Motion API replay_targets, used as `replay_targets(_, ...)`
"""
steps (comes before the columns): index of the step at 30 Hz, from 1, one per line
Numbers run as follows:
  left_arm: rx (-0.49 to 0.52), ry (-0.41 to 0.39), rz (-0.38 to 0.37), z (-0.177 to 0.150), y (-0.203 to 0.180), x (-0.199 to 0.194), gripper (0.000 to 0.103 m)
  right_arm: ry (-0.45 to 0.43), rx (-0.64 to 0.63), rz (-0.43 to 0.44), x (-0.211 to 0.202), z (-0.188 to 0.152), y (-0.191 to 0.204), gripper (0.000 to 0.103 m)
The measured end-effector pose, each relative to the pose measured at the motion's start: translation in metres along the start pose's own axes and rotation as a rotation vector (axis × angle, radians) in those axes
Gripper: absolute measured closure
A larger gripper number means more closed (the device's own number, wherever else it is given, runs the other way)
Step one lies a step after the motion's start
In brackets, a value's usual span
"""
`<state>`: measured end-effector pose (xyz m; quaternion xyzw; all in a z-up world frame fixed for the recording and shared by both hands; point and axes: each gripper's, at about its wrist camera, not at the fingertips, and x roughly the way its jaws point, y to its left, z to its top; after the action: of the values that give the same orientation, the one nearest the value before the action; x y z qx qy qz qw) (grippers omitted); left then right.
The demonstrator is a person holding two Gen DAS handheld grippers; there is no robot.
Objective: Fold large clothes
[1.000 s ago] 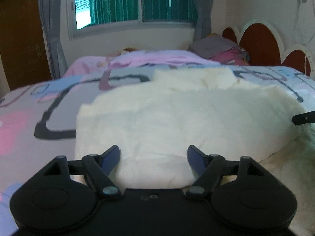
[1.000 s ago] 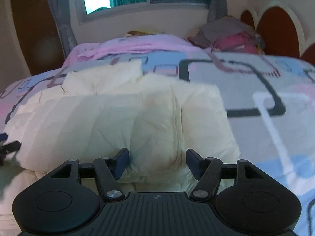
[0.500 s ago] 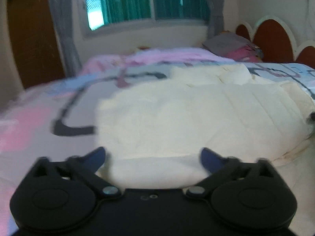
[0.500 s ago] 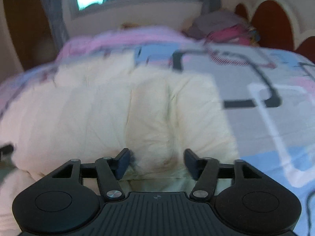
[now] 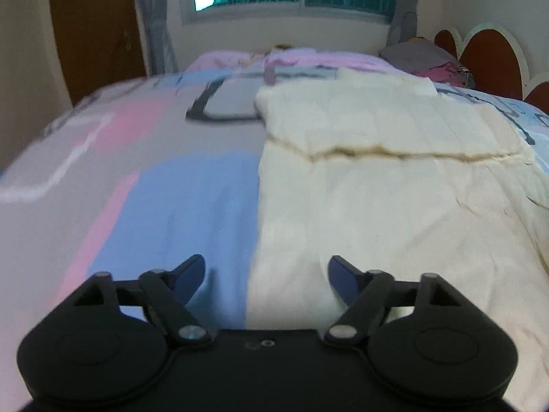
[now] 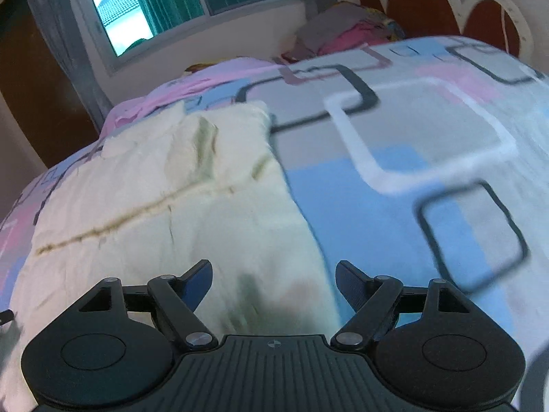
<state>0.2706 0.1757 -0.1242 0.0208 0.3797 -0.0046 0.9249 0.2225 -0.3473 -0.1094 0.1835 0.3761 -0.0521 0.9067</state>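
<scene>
While both grippers hang open and empty, a folded cream padded garment [image 5: 394, 185] lies flat on the patterned pink, blue and grey bedsheet [image 5: 144, 178].
Left gripper [image 5: 266, 271], jaws just narrowed, straddles the garment's left edge; right gripper [image 6: 273, 276] straddles its right edge. No readable writing.

No text, label, brand name or number can be read in either view. The only mark is a small round crosshair sign [image 6: 273, 344] moulded on the ribbed black body of the right gripper [image 6: 273, 276], centred just behind its two finger pivots.
</scene>
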Motion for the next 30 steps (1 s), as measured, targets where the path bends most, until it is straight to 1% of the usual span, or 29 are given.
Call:
replay_targets(5,-0.123,0.026,-0.050,-0.031,0.008,-0.029,0.030,0.031,0.063,0.062,-0.035,-0.041,-0.028,0.024)
replay_targets(8,-0.186,0.043,-0.084,-0.048,0.010,-0.043,0.030,0.056,0.083,0.077,-0.048,-0.063,-0.038,0.024)
replay_targets(10,-0.223,0.053,-0.110,-0.057,0.010,-0.050,0.031,0.077,0.117,0.117,-0.054,-0.075,-0.045,0.025)
replay_targets(11,-0.241,0.059,-0.127,-0.062,0.011,-0.053,0.031,0.095,0.136,0.154,-0.055,-0.080,-0.047,0.028)
replay_targets(12,-0.259,0.065,-0.145,-0.066,0.011,-0.054,0.031,0.109,0.148,0.184,-0.054,-0.082,-0.048,0.035)
replay_targets(13,-0.280,0.071,-0.158,-0.069,0.011,-0.055,0.031,0.117,0.162,0.205,-0.053,-0.084,-0.050,0.036)
replay_targets(18,-0.362,0.071,-0.211,-0.076,0.014,-0.050,0.031,0.107,0.267,0.291,-0.044,-0.079,-0.066,0.036)
replay_targets(21,-0.377,0.079,-0.258,-0.072,0.016,-0.043,0.031,0.097,0.349,0.355,-0.031,-0.074,-0.080,0.036)
replay_targets(22,-0.386,0.081,-0.273,-0.070,0.017,-0.040,0.031,0.110,0.366,0.376,-0.028,-0.070,-0.082,0.036)
replay_targets(23,-0.399,0.084,-0.287,-0.069,0.017,-0.038,0.031,0.128,0.352,0.393,-0.027,-0.066,-0.082,0.036)
replay_targets(25,-0.426,0.084,-0.321,-0.068,0.019,-0.036,0.033,0.164,0.271,0.402,-0.027,-0.064,-0.073,0.036)
replay_targets(26,-0.435,0.083,-0.331,-0.070,0.019,-0.036,0.042,0.183,0.238,0.414,-0.028,-0.064,-0.069,0.041)
replay_targets(27,-0.440,0.085,-0.346,-0.072,0.019,-0.036,0.050,0.211,0.209,0.426,-0.028,-0.066,-0.065,0.057)
replay_targets(28,-0.443,0.090,-0.355,-0.074,0.019,-0.037,0.059,0.228,0.186,0.425,-0.028,-0.068,-0.062,0.062)
replay_targets(29,-0.441,0.088,-0.353,-0.076,0.019,-0.037,0.059,0.227,0.167,0.421,-0.028,-0.069,-0.061,0.065)
replay_targets(30,-0.441,0.083,-0.351,-0.078,0.020,-0.037,0.062,0.220,0.160,0.420,-0.029,-0.069,-0.061,0.078)
